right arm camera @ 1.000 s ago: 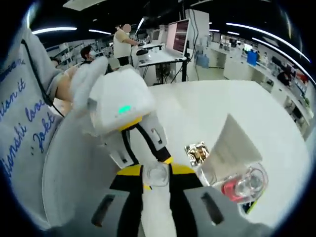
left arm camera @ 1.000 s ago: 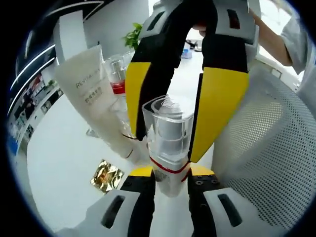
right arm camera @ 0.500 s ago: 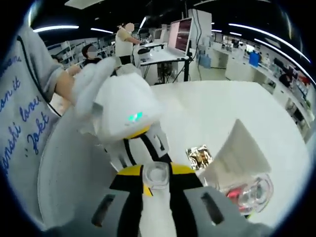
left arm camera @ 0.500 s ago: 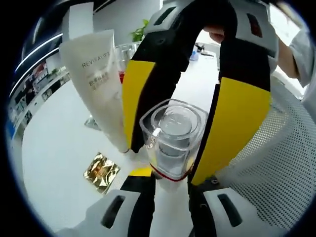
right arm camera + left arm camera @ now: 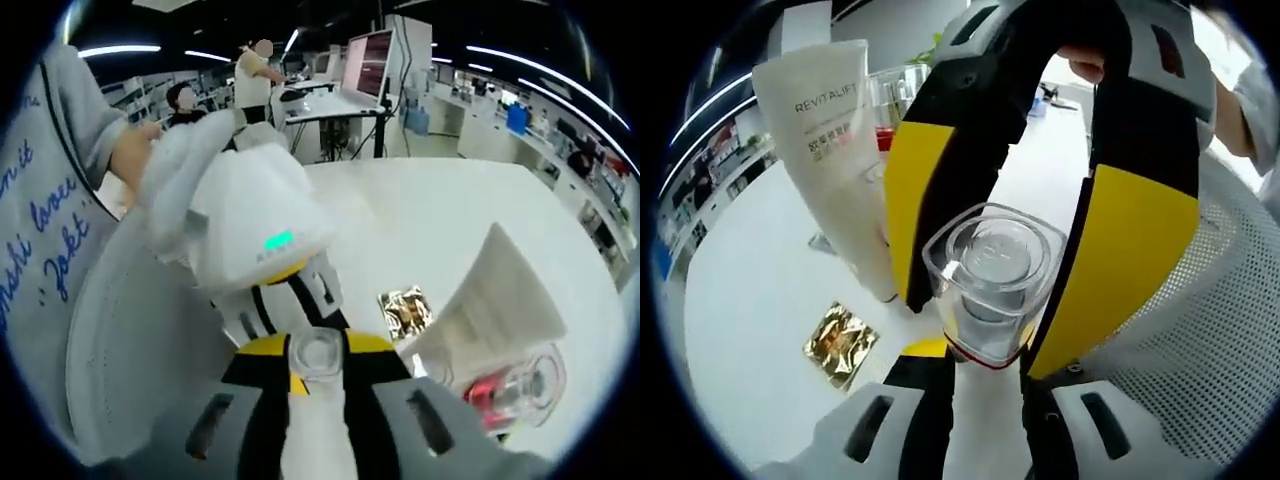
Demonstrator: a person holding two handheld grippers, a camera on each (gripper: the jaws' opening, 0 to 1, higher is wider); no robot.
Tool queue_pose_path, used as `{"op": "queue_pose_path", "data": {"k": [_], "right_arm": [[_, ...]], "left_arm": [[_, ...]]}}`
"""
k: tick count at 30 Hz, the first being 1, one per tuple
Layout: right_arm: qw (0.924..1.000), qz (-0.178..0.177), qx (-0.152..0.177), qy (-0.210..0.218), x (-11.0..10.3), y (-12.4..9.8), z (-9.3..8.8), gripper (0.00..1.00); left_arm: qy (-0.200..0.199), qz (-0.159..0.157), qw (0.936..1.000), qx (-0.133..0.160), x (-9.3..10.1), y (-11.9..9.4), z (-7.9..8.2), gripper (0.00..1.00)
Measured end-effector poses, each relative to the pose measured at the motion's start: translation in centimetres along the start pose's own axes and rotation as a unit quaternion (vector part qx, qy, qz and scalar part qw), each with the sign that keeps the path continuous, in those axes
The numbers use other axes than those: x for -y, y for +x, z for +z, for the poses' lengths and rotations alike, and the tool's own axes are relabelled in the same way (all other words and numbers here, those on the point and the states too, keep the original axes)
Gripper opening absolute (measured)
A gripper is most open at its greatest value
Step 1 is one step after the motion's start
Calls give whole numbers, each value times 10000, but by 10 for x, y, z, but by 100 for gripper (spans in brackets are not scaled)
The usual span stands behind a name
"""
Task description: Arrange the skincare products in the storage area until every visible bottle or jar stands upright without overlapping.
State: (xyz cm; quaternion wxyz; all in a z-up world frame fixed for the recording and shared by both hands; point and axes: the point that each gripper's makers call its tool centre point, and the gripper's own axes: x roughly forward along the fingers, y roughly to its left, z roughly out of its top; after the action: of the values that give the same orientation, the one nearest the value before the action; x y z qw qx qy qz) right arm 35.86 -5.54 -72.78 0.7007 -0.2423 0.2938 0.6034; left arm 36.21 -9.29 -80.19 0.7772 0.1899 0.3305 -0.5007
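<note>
Handover is looking like the current step: the clear square bottle (image 5: 992, 283) with the red band is sitting between both tools at once. In the left gripper view the left gripper (image 5: 985, 375) is clamping the bottle's lower body between its black jaws, while the right gripper (image 5: 1040, 230) is coming in from above with its yellow pads straddling the cap. Compared with a second ago the bottle is tilting more toward the camera, so the cap top is now facing the lens, and the yellow pads are sitting closer around the cap. Whether the pads are actually touching the cap I cannot tell. In the right gripper view the bottle's cap (image 5: 317, 353) is showing right between that gripper's jaws, with the left gripper's white housing just behind it, so both tools are converging on one object. The cream tube (image 5: 840, 150) is standing on its cap on the white table (image 5: 750, 300), leaning slightly, with a red-banded clear bottle (image 5: 515, 385) just beside it and a gold foil sachet (image 5: 843, 343) lying flat nearby. The white mesh basket (image 5: 1200, 330) is lying to the right, close beside the held bottle. My read: the bottle is being re-gripped for upright placement; releasing the lower clamp before the upper one is firm is risking a drop.
</note>
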Motion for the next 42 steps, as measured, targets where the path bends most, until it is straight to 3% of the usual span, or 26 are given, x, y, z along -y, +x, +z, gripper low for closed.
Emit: {"op": "queue_pose_path", "data": {"k": [12,26,29,32,36,42], "right_arm": [[10000,8,-23,-78,-2,5,1,19],[9999,62,121,-15,-4,4,1,20],[9999,-30,-72,-107,-2,6,-8,22],[9999,-42,-36,-91,-3,4,-8,27],[9999,-141,17,-93,-3,-4,-5,25],[9997,-210,-107,32,-4,-11,-20,23]], "left_arm": [[-188,-12,9998,14,-1,2,-2,22],[11,71,9999,-140,-6,0,-7,30],[-13,47,9999,-140,-5,1,-7,30],[37,74,9997,-208,-6,0,-10,31],[53,119,9997,-217,-8,-1,-10,31],[80,93,9994,-327,-9,-2,-14,31]]}}
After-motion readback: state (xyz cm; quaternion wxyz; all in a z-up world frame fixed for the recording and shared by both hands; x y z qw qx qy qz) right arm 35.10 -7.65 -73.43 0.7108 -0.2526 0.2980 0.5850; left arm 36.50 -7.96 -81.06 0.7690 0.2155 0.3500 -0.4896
